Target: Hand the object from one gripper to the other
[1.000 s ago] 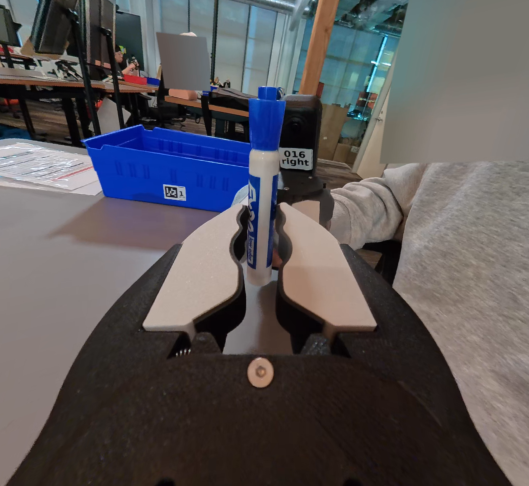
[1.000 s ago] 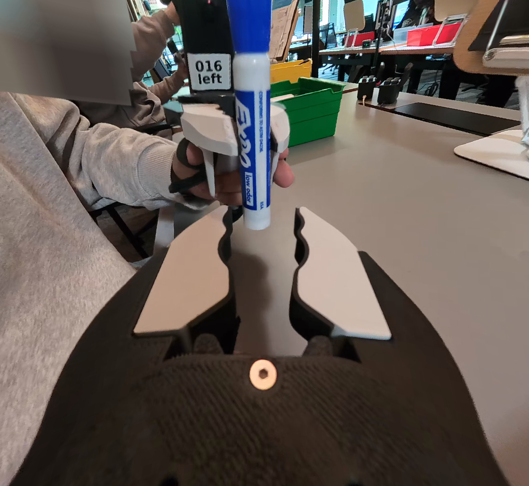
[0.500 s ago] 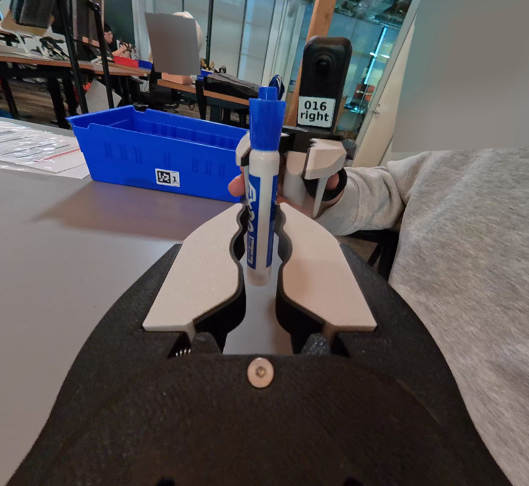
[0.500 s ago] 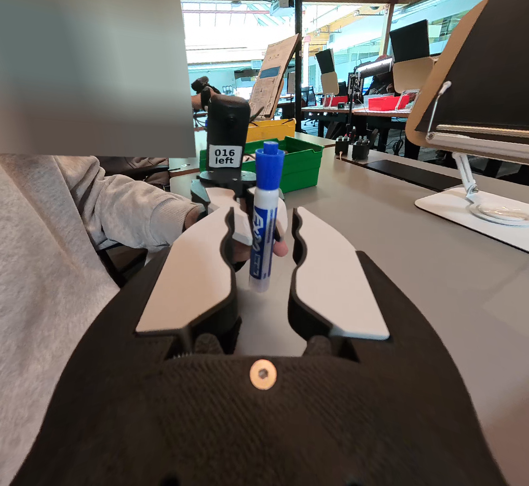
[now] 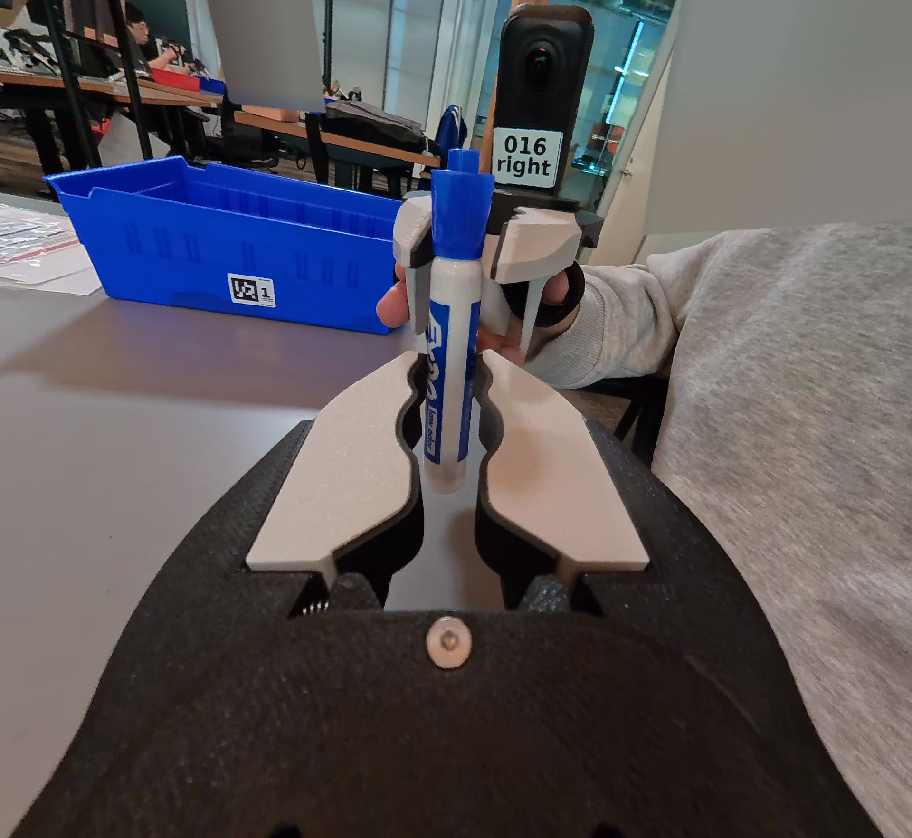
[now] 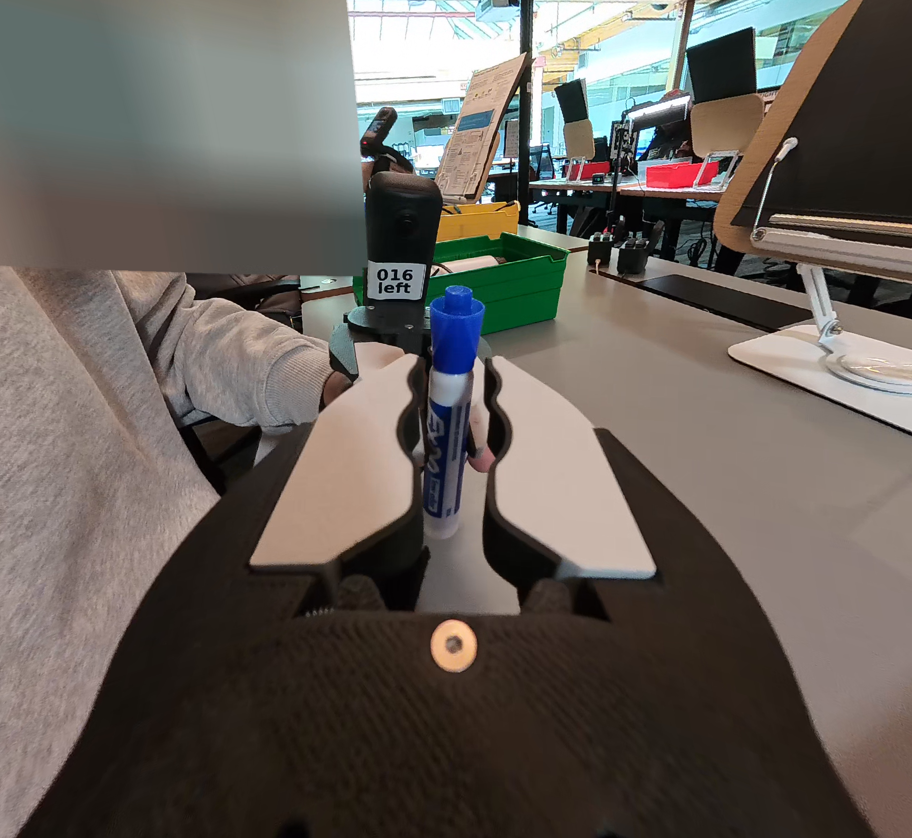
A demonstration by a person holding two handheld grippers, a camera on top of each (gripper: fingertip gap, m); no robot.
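A blue-and-white marker (image 5: 451, 370) with a blue cap stands upright above the grey table (image 5: 148, 419). My left gripper (image 5: 450, 365) is shut on its lower barrel. My right gripper (image 6: 453, 365) faces it from the other side. Its jaws have narrowed to about the marker's width and flank the marker (image 6: 446, 444) at the cap and upper barrel. In the left wrist view the right gripper (image 5: 461, 246) shows behind the cap, held by a hand in a grey sleeve.
A blue bin (image 5: 197, 232) stands on the table behind the marker in the left wrist view. A green bin (image 6: 518, 281) and a yellow bin (image 6: 478, 217) stand behind the left gripper. A white stand base (image 6: 814, 370) sits at the right. Papers lie at the far left (image 5: 29, 251). Less than 4 cm separates the two grippers' tips.
The right gripper has come up level with the marker and its jaws have narrowed from wide open to the marker's width. The left gripper has kept its hold.
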